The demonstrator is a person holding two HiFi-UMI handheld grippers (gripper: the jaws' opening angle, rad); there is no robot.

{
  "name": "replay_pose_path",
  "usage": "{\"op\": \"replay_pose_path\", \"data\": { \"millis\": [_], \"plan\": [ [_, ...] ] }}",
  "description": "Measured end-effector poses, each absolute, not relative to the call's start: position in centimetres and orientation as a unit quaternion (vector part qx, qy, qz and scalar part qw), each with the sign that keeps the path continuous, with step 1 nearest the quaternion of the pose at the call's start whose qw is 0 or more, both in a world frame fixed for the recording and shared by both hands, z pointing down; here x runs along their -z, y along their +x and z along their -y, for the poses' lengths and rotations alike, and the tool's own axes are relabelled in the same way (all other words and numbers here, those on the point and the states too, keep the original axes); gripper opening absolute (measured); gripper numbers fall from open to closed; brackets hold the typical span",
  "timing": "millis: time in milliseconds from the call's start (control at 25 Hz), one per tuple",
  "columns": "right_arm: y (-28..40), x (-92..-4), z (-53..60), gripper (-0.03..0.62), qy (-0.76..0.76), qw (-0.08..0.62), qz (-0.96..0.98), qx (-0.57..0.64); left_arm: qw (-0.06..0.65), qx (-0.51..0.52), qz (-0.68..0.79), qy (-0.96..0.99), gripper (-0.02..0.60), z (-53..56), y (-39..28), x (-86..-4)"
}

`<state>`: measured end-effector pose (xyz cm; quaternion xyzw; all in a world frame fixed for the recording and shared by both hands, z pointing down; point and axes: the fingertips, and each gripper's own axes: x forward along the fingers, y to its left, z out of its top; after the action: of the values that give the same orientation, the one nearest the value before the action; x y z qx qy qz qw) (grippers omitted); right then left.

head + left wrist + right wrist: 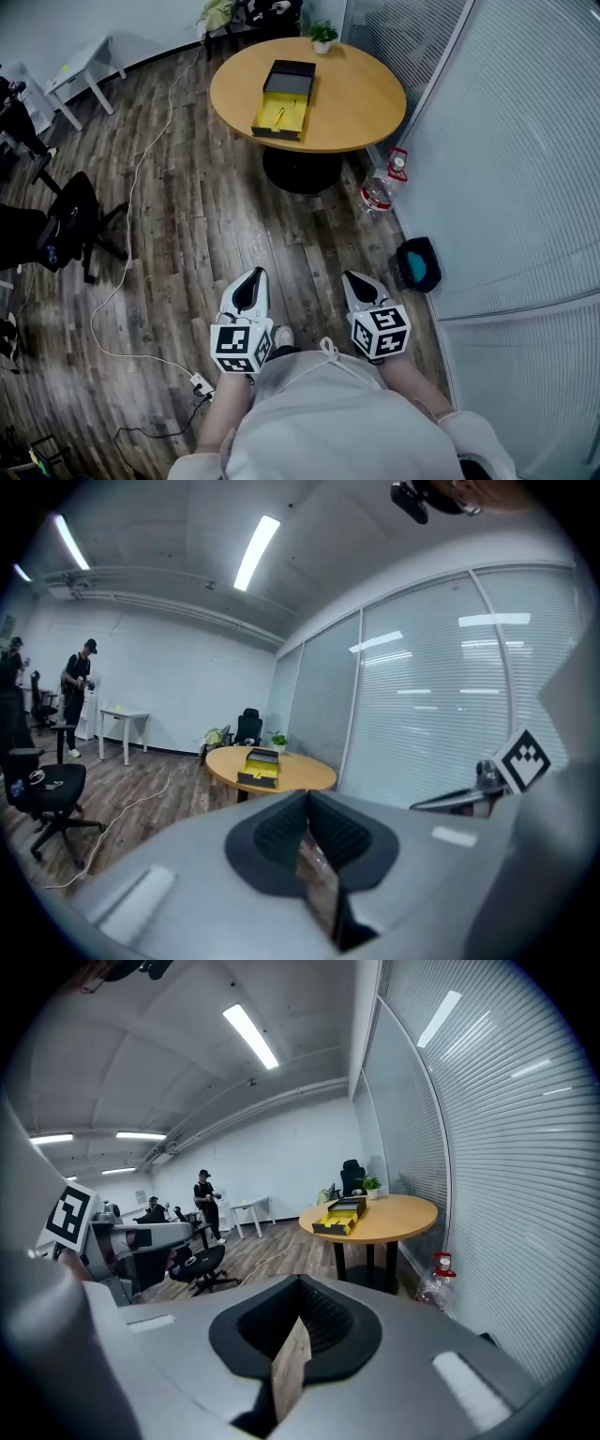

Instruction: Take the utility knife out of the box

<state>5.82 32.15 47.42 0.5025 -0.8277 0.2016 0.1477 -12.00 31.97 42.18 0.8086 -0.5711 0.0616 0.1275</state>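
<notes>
An open box (pixel 281 101) with a yellow insert and a black lid lies on a round wooden table (pixel 356 94) far ahead of me. A thin utility knife (pixel 279 116) rests in the yellow insert. The box (pixel 260 766) and the table (pixel 291 776) look small in the left gripper view. In the right gripper view the box (pixel 341 1213) sits on the table (pixel 394 1215), also at a distance. My left gripper (pixel 253 275) and right gripper (pixel 352 277) are held low over the wooden floor, well short of the table. Both are shut and hold nothing.
A black office chair (pixel 66 220) stands at the left, and a white cable (pixel 141 187) runs along the floor. A water bottle (pixel 380 187) and a teal-and-black bag (pixel 417 264) lie by the glass wall on the right. A potted plant (pixel 323 36) sits on the table's far edge.
</notes>
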Motion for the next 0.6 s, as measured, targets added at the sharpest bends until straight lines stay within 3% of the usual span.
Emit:
{"op": "replay_pose_path", "data": {
  "millis": [320, 600],
  "plan": [
    [-1.3, -47.9, -27.8, 0.000, 0.502, 0.149, 0.827, -0.205, 0.128, -0.056, 0.584, 0.799, 0.006, -27.2, -20.3, -42.3],
    [-3.9, -49.6, -24.4, 0.000, 0.493, 0.165, 0.825, -0.223, 0.156, -0.078, 0.579, 0.796, 0.006, -24.8, -22.1, -44.9]
  ]
}}
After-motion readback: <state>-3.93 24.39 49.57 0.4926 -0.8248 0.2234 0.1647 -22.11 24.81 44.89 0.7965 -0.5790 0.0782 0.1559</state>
